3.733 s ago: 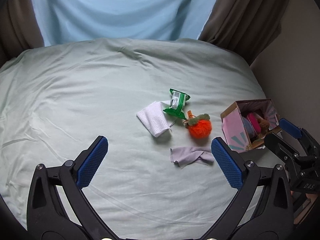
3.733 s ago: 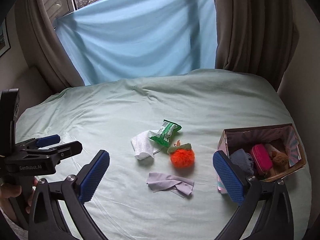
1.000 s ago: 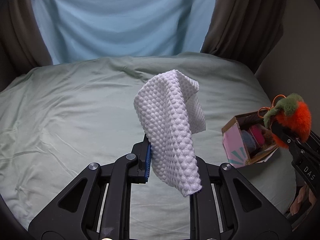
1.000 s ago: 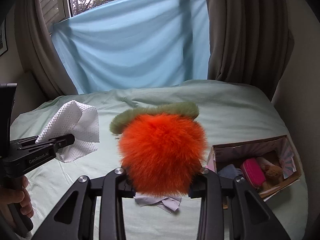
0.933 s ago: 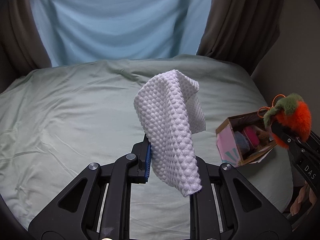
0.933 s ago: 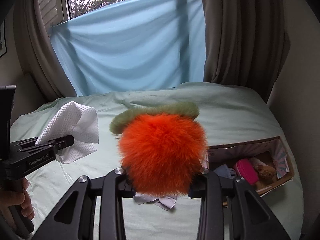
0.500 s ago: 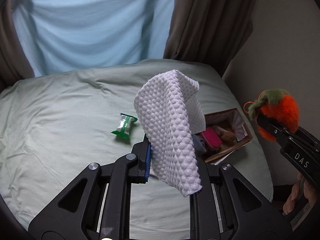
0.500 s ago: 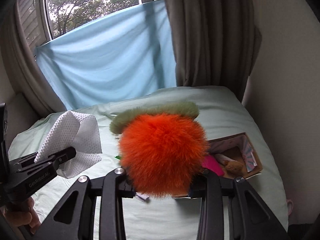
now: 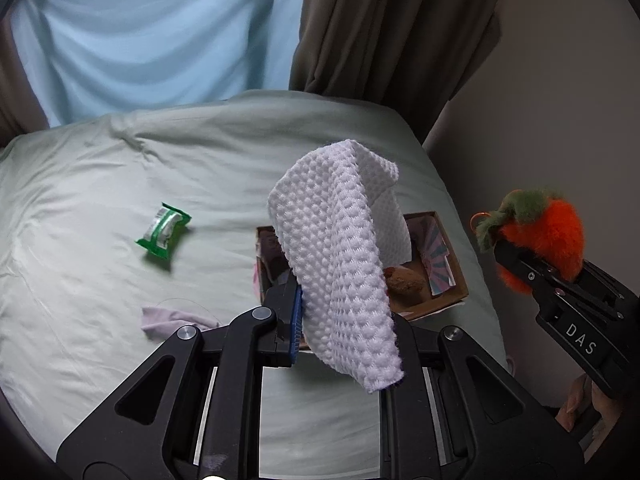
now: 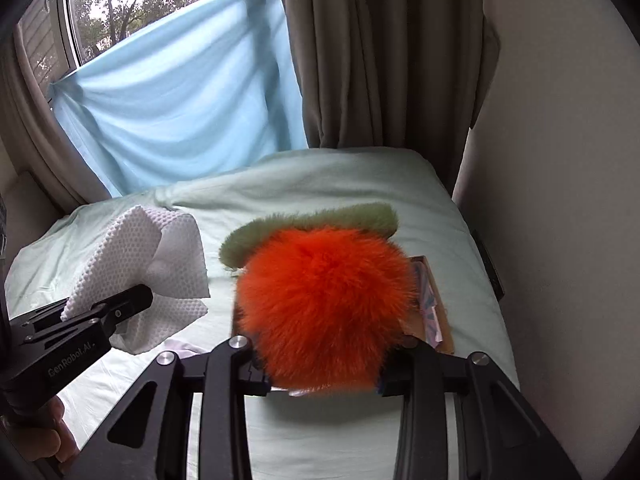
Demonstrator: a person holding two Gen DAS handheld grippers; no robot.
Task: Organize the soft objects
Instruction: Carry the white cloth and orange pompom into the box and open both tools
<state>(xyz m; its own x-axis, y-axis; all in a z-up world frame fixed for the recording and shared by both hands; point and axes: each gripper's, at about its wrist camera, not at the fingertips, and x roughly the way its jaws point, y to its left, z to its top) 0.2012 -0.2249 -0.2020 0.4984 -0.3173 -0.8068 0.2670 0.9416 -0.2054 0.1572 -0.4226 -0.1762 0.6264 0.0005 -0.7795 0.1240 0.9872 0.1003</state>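
My left gripper (image 9: 340,320) is shut on a white waffle-textured cloth (image 9: 340,248) that hangs in front of the cardboard box (image 9: 448,292) and hides much of it. The same cloth (image 10: 160,264) and left gripper (image 10: 116,312) show at the left of the right wrist view. My right gripper (image 10: 320,364) is shut on a fluffy orange pom-pom with a green top (image 10: 324,308); it covers most of the box (image 10: 432,308) below. In the left wrist view the pom-pom (image 9: 540,240) sits at the right, beyond the bed's edge.
A green packet (image 9: 162,236) and a small lilac cloth (image 9: 168,320) lie on the pale green bedsheet (image 9: 100,184). The box holds a brown plush item (image 9: 404,284). Curtains (image 10: 380,60) and a wall (image 10: 560,160) bound the bed at the right.
Both grippers have swung right with their loads. The box has slid from the right edge to behind the white cloth, and the green packet and lilac cloth have come into view.
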